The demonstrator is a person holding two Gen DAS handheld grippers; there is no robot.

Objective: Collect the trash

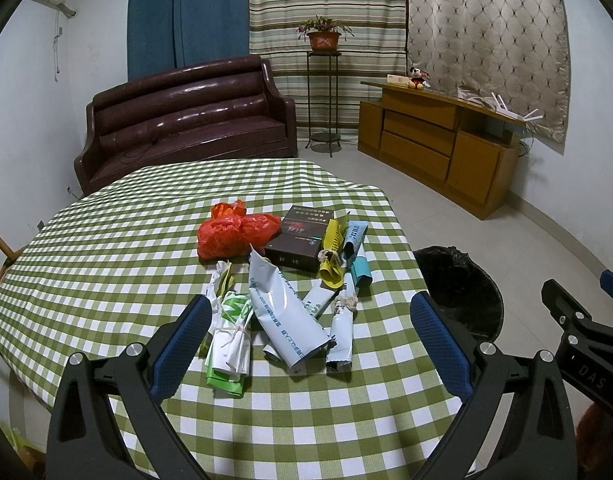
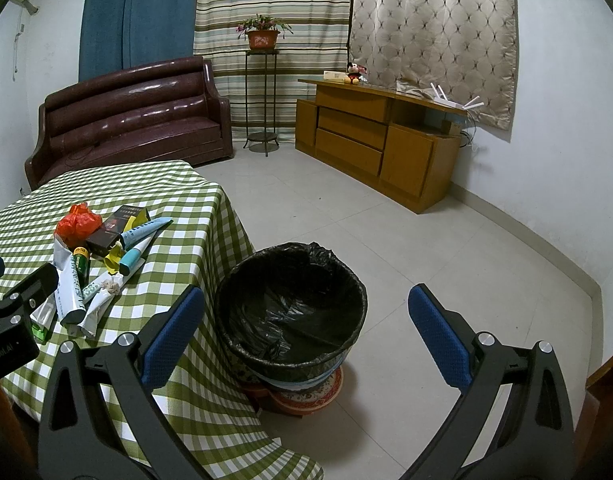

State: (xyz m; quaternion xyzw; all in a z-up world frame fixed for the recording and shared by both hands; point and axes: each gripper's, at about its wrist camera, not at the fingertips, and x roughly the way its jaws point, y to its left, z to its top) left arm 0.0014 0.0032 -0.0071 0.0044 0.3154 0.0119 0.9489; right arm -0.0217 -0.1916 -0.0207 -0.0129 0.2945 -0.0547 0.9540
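A pile of trash lies on the green checked table [image 1: 106, 248]: a red plastic bag [image 1: 234, 234], a dark box [image 1: 306, 240], a yellow wrapper [image 1: 332, 268], a pale blue-grey pouch [image 1: 282, 312], a green-white tied wrapper [image 1: 230, 340] and rolled teal tubes [image 1: 356, 248]. My left gripper [image 1: 310, 320] is open and empty, hovering just before the pouch and wrappers. My right gripper [image 2: 306, 312] is open and empty above the black-lined trash bin [image 2: 292, 312], right of the table [image 2: 194, 248]. The pile shows in the right wrist view too [image 2: 102, 264].
The bin [image 1: 458, 288] stands on the floor at the table's right edge. A brown sofa [image 1: 186, 120], a plant stand [image 1: 324, 96] and a wooden cabinet [image 1: 434, 144] line the far wall. Tiled floor [image 2: 426, 240] lies beyond the bin.
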